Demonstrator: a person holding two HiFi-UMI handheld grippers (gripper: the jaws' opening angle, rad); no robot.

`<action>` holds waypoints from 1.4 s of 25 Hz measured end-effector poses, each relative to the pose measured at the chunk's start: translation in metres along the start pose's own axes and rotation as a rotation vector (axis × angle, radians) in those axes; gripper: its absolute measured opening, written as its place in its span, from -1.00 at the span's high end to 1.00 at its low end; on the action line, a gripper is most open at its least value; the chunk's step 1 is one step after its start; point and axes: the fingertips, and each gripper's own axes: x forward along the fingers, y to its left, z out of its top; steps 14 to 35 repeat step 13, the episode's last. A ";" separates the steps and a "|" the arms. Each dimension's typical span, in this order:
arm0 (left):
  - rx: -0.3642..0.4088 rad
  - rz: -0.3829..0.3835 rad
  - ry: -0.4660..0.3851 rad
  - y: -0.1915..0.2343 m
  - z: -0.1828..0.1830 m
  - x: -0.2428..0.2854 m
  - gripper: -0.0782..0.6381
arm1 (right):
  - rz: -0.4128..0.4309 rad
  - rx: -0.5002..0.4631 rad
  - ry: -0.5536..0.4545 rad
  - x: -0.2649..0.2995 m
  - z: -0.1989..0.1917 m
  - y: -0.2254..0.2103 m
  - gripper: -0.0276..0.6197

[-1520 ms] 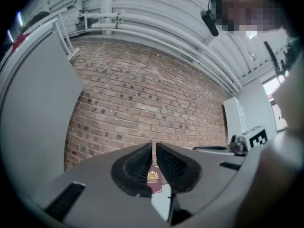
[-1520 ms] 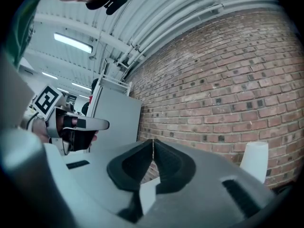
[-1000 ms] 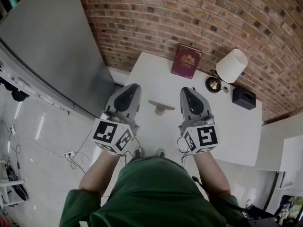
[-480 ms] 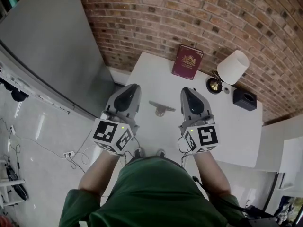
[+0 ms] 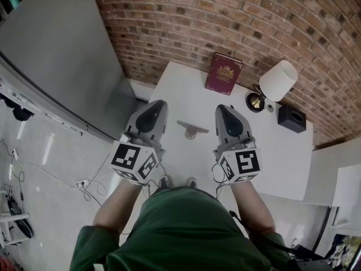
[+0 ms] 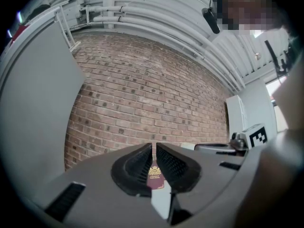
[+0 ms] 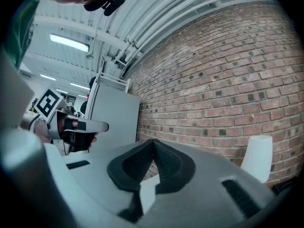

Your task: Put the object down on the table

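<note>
On the white table (image 5: 271, 151), a small tan object (image 5: 192, 129) with a flat bar on a round base lies between my two grippers, touching neither. To its left my left gripper (image 5: 154, 104) is shut and holds nothing. In the left gripper view its jaws (image 6: 154, 145) leave only a thin slit. To the object's right my right gripper (image 5: 222, 108) is shut too and empty, and its tips (image 7: 153, 140) meet. Both hover over the near part of the table.
A maroon book (image 5: 222, 73) lies at the table's far edge against the brick wall (image 5: 237, 21), and shows through the left jaws (image 6: 155, 177). A white-shaded lamp (image 5: 276, 81) and a black box (image 5: 291, 117) stand at the far right. A grey panel (image 5: 56, 49) stands to the left.
</note>
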 end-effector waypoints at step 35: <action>0.010 0.010 0.043 -0.002 -0.021 0.012 0.71 | 0.007 0.019 0.024 0.001 -0.011 -0.011 0.90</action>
